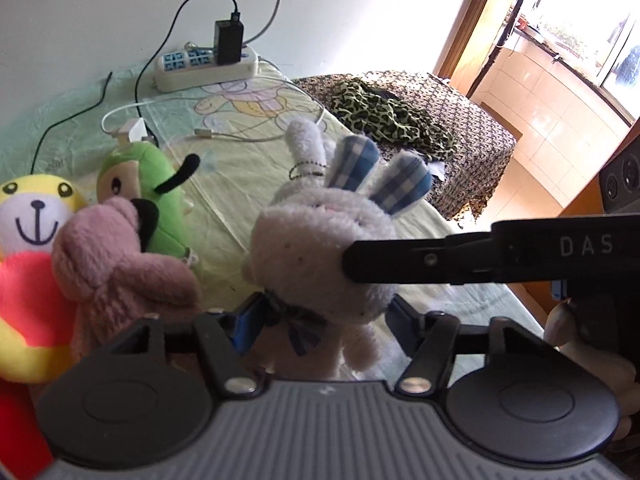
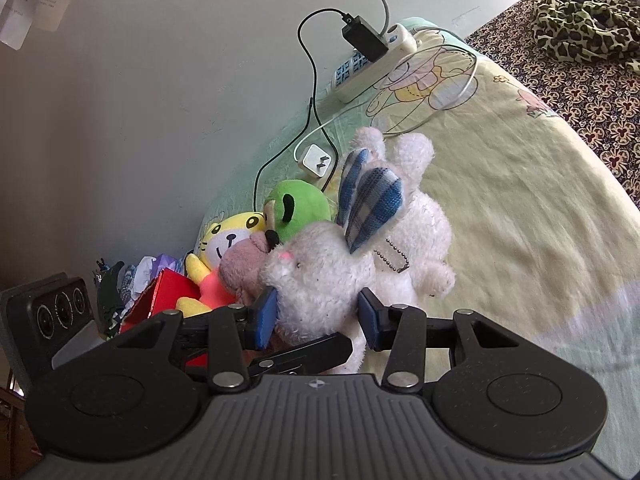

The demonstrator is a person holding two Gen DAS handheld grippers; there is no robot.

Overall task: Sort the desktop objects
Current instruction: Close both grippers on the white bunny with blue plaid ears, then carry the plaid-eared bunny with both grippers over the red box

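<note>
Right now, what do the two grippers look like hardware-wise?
Both match: the left gripper and right gripper have grey ribbed bodies, black round side discs, black linkage arms with silver pivot pins, and blue finger pads. The right one's black finger reads "DAS" in white. No sleeves visible.

- Five plush toys: one white rabbit [image 2: 320, 280] with blue checked ears, one plain white plush [image 2: 420, 216], one pink bear [image 1: 116, 264], one green frog [image 1: 156, 192], one yellow tiger [image 1: 32, 216].
- One power strip [image 1: 204, 66].
- One black adapter [image 1: 228, 42].
- One white charger plug [image 2: 318, 162].
- One red box [image 2: 164, 296].

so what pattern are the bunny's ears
Blue and white check on the bunny's ears, clearest in the right wrist view.
</note>
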